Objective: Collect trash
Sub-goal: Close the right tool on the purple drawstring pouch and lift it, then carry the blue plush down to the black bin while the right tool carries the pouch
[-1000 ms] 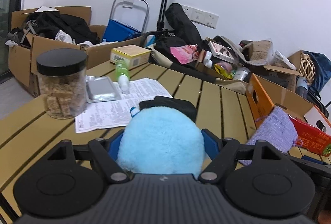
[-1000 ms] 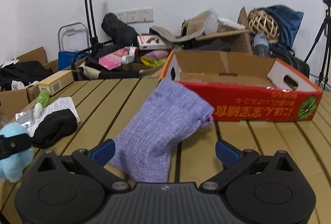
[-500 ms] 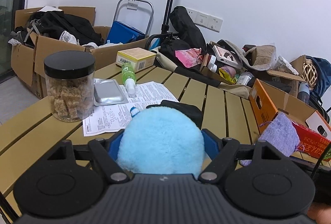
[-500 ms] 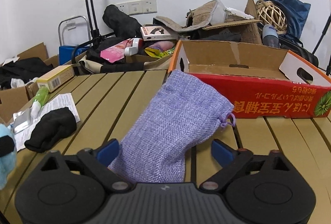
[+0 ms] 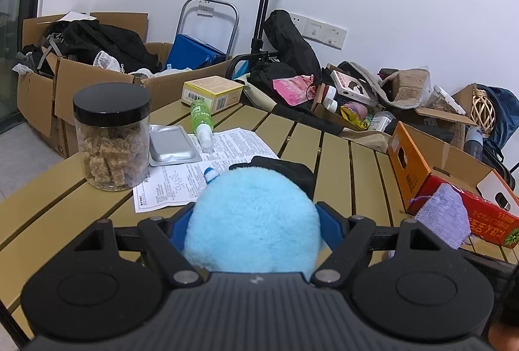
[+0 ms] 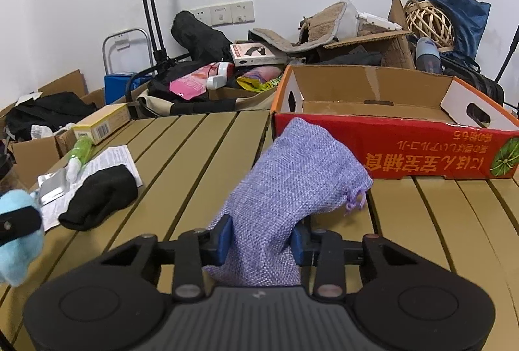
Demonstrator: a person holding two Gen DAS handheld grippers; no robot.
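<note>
The purple woven pouch [image 6: 285, 185] is now pinched between the blue pads of the right gripper [image 6: 261, 240], whose jaws have just been closing from wide apart onto the pouch's near end; a second earlier the pouch lay loose between open fingers. By that change the pick-up is judged made, so that carrying and dropping are what remain for this item. The pouch's gathered mouth, with its frayed drawstring, points away from the claw toward the red cardboard box [image 6: 405, 153], which stands just beyond on the slatted wooden table [image 6: 181, 163] with its top open and its inside seemingly bare. The box is taken to be the likely collecting place.

The left gripper [image 5: 256, 227] is seen clamped on a light blue plush toy [image 5: 253, 221], unchanged from earlier. Beyond it lie a black cloth [image 6: 100, 198], a printed leaflet [image 5: 181, 179], a foil blister pack [image 5: 170, 146], a green bottle [image 5: 201, 119] and a jar [image 5: 112, 137] of brown pieces, all well apart from the right claw.
</note>
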